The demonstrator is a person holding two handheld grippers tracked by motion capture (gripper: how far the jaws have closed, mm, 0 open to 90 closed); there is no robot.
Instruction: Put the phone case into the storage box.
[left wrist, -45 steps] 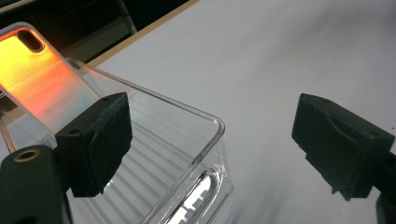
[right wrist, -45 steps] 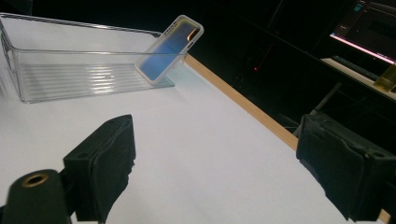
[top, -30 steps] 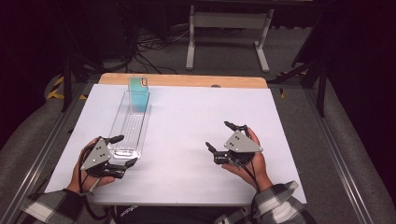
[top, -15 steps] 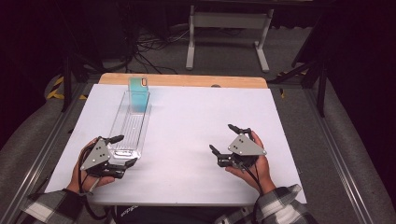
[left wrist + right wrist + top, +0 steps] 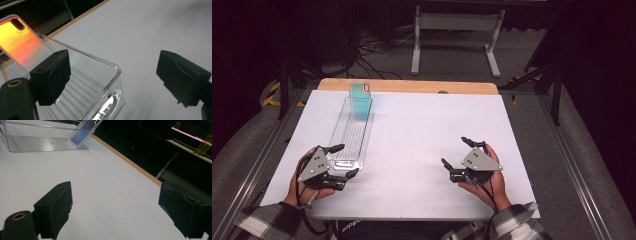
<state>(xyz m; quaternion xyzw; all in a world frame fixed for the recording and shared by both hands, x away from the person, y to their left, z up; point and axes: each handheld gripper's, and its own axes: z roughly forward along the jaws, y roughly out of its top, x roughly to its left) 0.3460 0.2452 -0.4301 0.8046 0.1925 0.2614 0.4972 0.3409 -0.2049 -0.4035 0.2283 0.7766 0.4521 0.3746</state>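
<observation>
With both hand-held grippers released, the left hand-held gripper point(image 5: 340, 161) straddling the near corner of the clear tray point(image 5: 343, 141) and the right hand-held gripper point(image 5: 459, 152) idle on the surface point(image 5: 422, 130), a careless pinch could tip the phone case point(image 5: 360, 100) propped at the tray's far end.

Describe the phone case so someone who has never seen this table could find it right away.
Start at the white table and look to its left half, where a long clear plastic tray runs from the near edge toward the far edge. The phone case leans upright at the tray's far end. It is the one coloured thing there, teal from above, with a camera cut-out in its upper corner.
</observation>
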